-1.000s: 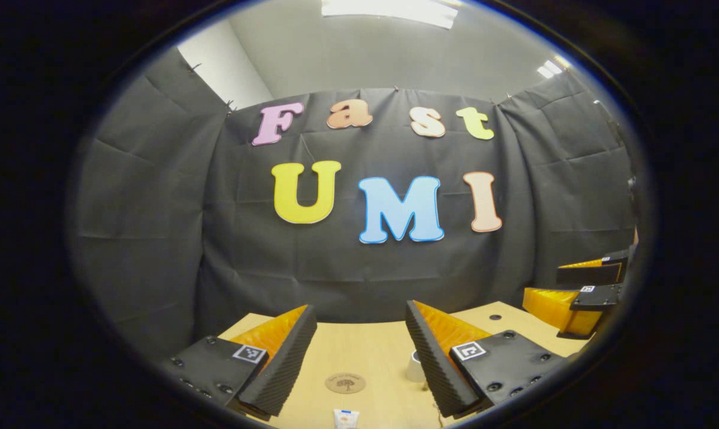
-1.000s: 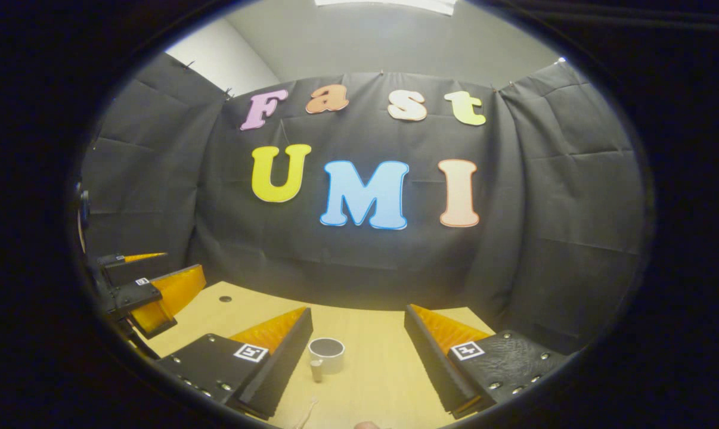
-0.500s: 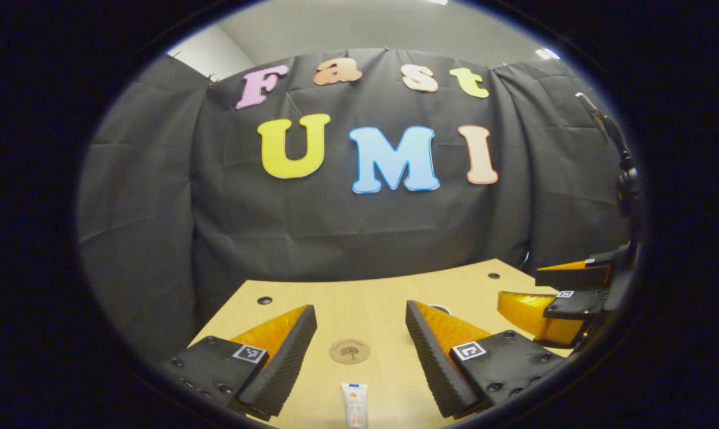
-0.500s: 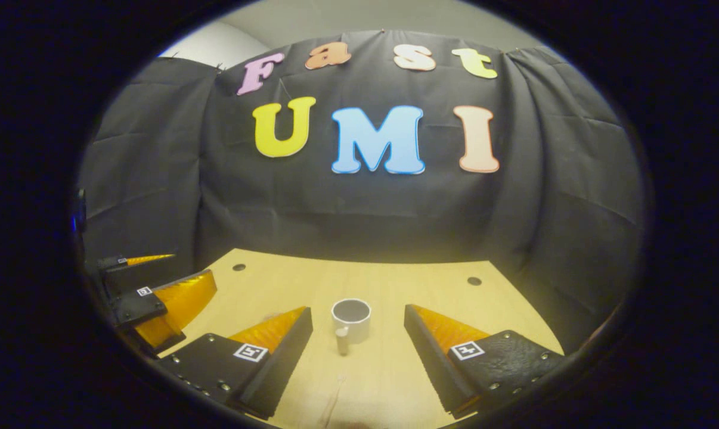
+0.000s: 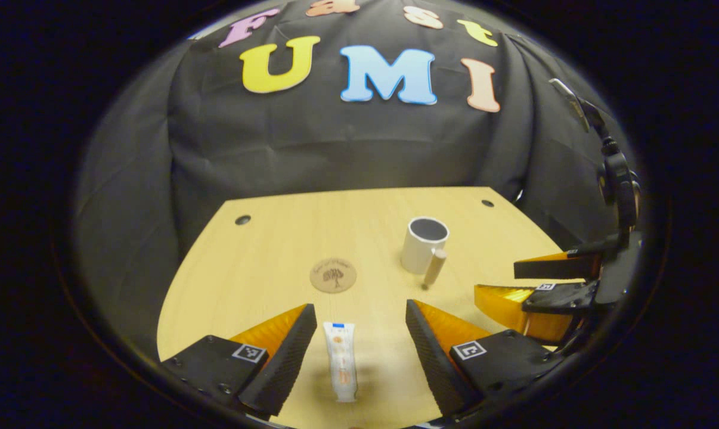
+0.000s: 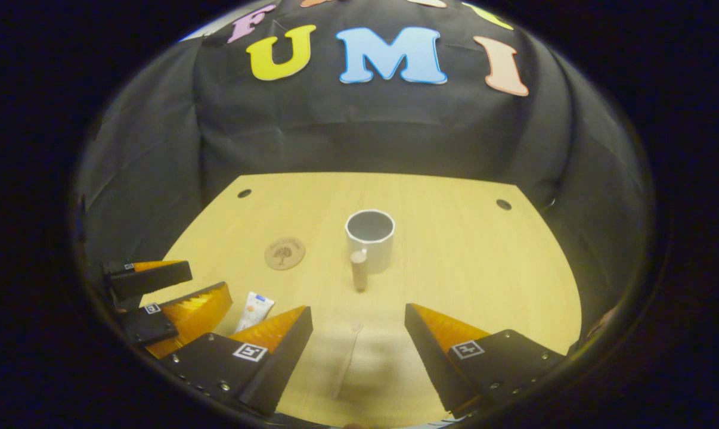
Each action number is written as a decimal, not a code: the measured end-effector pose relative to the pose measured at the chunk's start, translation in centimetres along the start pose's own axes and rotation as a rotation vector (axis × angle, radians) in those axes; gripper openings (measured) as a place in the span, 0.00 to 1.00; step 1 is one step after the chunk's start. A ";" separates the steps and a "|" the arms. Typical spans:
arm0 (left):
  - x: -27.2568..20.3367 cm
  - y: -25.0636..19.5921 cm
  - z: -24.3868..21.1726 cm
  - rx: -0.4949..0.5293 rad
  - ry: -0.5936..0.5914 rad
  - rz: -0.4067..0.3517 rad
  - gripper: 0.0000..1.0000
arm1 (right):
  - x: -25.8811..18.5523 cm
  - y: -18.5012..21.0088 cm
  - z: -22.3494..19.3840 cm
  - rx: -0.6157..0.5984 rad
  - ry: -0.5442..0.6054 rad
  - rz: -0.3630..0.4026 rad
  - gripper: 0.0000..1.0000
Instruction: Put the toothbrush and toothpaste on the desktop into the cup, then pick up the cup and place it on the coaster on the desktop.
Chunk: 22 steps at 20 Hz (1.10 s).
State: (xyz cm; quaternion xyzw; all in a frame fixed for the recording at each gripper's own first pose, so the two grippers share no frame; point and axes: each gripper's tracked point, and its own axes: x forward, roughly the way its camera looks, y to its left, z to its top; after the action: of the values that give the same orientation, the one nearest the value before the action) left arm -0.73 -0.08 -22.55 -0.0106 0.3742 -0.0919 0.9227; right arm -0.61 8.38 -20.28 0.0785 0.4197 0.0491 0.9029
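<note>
Left gripper view puts the left claw [image 5: 355, 345] low in the frame with its fingers wide apart, holding nothing, and the toothpaste [image 5: 341, 368] lies flat on the bench [image 5: 264, 250] between them, its length along the fingers. Above it, near the centre, I see the round coaster [image 5: 333, 275], and right of it the white cup [image 5: 424, 245] stands upright with its handle toward the camera. In the right gripper view the right claw [image 6: 357, 351] is also spread and empty; the thin toothbrush [image 6: 346, 360] lies between its fingers at bottom centre, pale against the wood and hard for me to see well. I judge both claws are lined up for a first pick. My worry is the toothbrush: it is thin and flat on the bench, so the fingers may close above it or push it away. The toothpaste tube looks soft and may slip or bend when squeezed.
</note>
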 end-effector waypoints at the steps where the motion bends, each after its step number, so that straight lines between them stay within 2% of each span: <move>1: 0.1 0.0 -0.9 -0.018 0.044 -0.002 0.97 | 0.6 0.4 -0.8 0.014 0.033 0.012 0.96; 6: 2.0 1.0 -6.4 -0.093 0.259 -0.015 0.97 | 2.5 1.5 -4.6 0.021 0.207 0.026 0.96; 11: 3.4 1.8 -10.2 -0.118 0.413 -0.009 0.98 | 3.8 2.0 -7.1 0.038 0.322 0.033 0.96; 17: 4.7 2.8 -11.5 -0.107 0.495 0.005 0.97 | 4.9 1.5 -8.8 0.111 0.423 0.028 0.96; 22: 6.2 2.6 -12.4 -0.118 0.560 0.002 0.96 | 6.0 1.6 -9.9 0.113 0.501 -0.005 0.94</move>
State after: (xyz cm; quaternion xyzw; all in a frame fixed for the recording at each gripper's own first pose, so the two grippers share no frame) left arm -4.54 1.95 -36.04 -0.0382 0.6193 -0.0684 0.7812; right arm -4.33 11.87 -30.75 0.1134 0.6324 0.0411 0.7652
